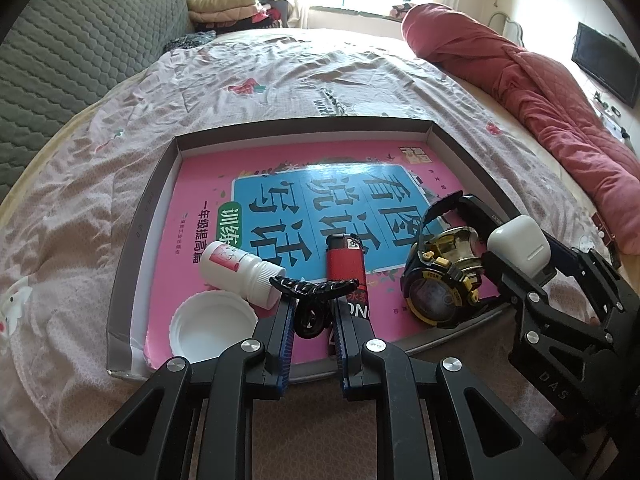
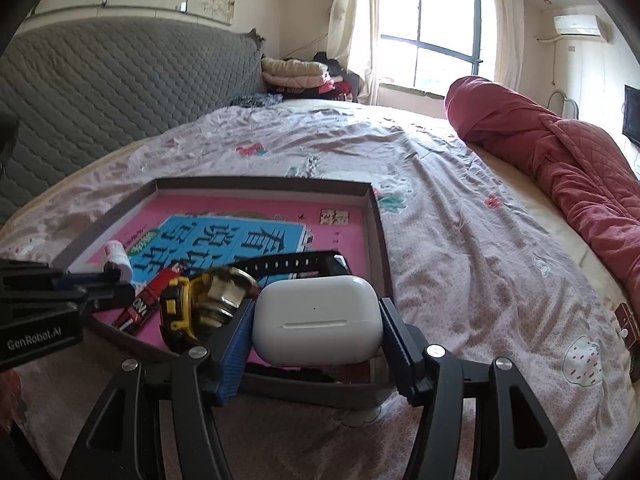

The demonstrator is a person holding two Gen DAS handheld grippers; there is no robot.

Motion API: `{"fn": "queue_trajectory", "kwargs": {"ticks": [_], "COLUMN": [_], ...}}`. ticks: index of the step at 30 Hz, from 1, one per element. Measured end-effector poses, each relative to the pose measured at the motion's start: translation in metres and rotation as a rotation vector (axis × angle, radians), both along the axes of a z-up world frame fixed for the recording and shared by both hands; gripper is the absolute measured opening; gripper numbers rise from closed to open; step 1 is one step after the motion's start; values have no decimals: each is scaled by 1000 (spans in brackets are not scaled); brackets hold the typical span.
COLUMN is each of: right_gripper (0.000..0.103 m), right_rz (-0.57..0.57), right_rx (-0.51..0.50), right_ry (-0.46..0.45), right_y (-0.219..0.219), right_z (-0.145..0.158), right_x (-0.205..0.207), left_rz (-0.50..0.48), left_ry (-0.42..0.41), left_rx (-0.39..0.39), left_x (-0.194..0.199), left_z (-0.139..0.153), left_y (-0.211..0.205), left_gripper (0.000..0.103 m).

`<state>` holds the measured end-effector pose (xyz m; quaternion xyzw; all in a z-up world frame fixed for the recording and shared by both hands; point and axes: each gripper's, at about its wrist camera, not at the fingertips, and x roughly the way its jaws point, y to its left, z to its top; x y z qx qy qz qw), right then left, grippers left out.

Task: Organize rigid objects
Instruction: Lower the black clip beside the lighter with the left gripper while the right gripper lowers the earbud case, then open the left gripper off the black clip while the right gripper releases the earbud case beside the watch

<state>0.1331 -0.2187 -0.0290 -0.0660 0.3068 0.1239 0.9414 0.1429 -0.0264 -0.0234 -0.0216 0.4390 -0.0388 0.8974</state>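
Note:
A shallow grey box (image 1: 136,232) lies on the bed with a pink book (image 1: 208,184) flat inside it. On the book lie a white pill bottle (image 1: 236,266), a white cap (image 1: 212,330), a red lighter (image 1: 346,266) and a black-and-yellow watch (image 1: 438,284). My left gripper (image 1: 312,320) is shut on a black hair clip (image 1: 314,290) over the box's near edge. My right gripper (image 2: 316,328) is shut on a white earbud case (image 2: 316,314) at the box's near right corner, beside the watch (image 2: 192,304). The case also shows in the left wrist view (image 1: 520,244).
The bed has a pale flowered sheet (image 1: 280,76). A rolled red quilt (image 1: 540,92) lies along its right side. A grey padded headboard (image 1: 80,48) stands at the left. Folded clothes (image 1: 228,6) sit by the window. A TV (image 1: 604,64) hangs at the right.

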Motion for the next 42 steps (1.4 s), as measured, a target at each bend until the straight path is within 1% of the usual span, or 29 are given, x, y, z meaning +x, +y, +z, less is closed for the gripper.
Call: {"fn": "queue_trajectory", "kwargs": {"ticks": [15, 26, 30, 32, 42], "right_gripper": [60, 60, 60, 60, 60], "right_rz": [8, 8, 7, 8, 12], "right_rx": [26, 25, 24, 25, 28], "right_ry": [19, 21, 22, 20, 22], "right_y": [0, 0, 0, 0, -1], "right_z": [-3, -2, -3, -3, -2], "right_x": [1, 1, 0, 0, -1], "left_rz": [1, 28, 44, 52, 36], "left_ry": [19, 40, 54, 66, 70], "left_rx": [-16, -37, -78, -77, -71], "left_x": [5, 8, 10, 11, 10], "left_z": [-1, -1, -2, -4, -7], "left_y": [2, 7, 13, 14, 8], "left_gripper": [18, 18, 18, 18, 19]}}
